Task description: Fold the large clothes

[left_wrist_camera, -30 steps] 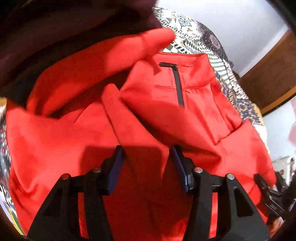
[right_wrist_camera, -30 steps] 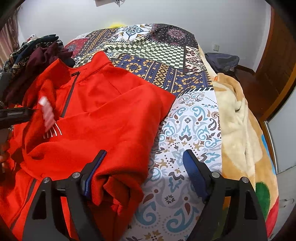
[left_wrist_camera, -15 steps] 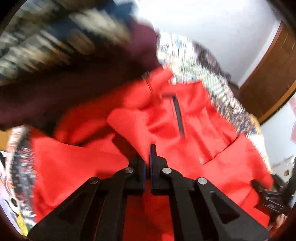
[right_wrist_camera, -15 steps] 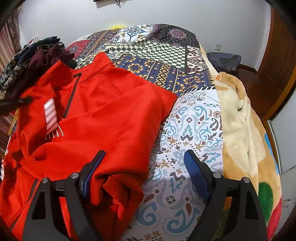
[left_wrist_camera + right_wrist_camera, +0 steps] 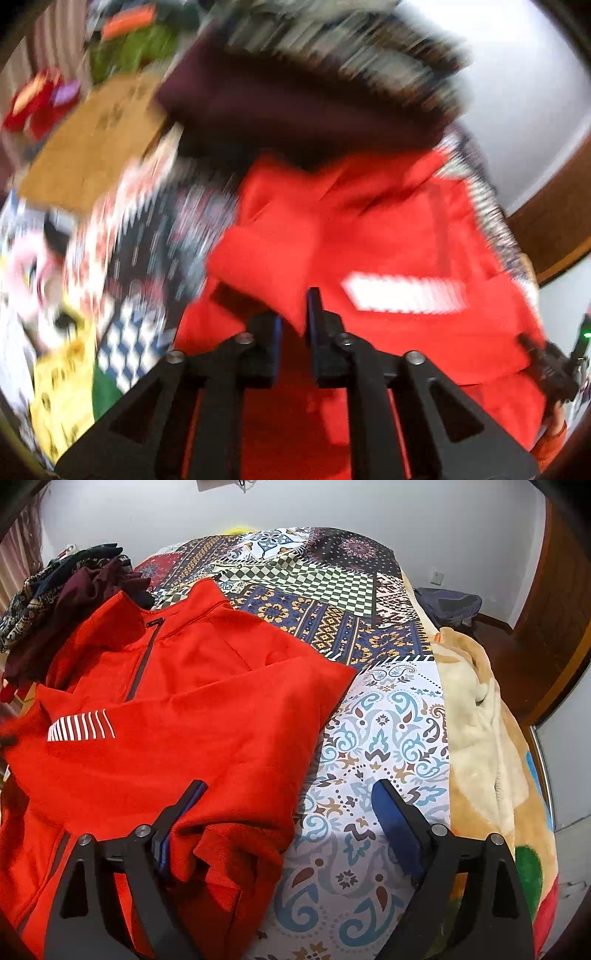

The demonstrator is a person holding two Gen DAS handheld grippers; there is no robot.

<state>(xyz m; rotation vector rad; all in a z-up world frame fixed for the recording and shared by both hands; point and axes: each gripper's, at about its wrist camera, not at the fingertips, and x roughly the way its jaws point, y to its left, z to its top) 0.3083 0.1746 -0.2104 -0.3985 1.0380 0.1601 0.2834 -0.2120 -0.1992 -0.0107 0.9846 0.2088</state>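
A red zip-neck jacket [image 5: 203,720] lies on the bed, its sleeve with a white striped patch [image 5: 79,725] stretched out to the left. In the blurred left wrist view the jacket [image 5: 388,229] fills the right half. My left gripper [image 5: 295,314] is nearly shut with the sleeve's red end pinched between its pads, and its jaws are opening. My right gripper [image 5: 290,786] is wide and still opening; the jacket's bunched lower edge lies by its left finger [image 5: 192,797], unpressed. That right gripper [image 5: 550,365] also shows at the left wrist view's right edge.
A pile of dark clothes [image 5: 66,594] sits past the jacket's collar. The patchwork bedspread [image 5: 332,602] stretches behind and to the right, with a beige plush blanket [image 5: 480,720] along the bed's right side. A brown cardboard sheet [image 5: 92,147] lies left of the bed.
My left gripper shut on the red sleeve and swept sideways with it, so the striped patch now lies flat across the jacket. The right gripper stayed put, its jaws a little wider.
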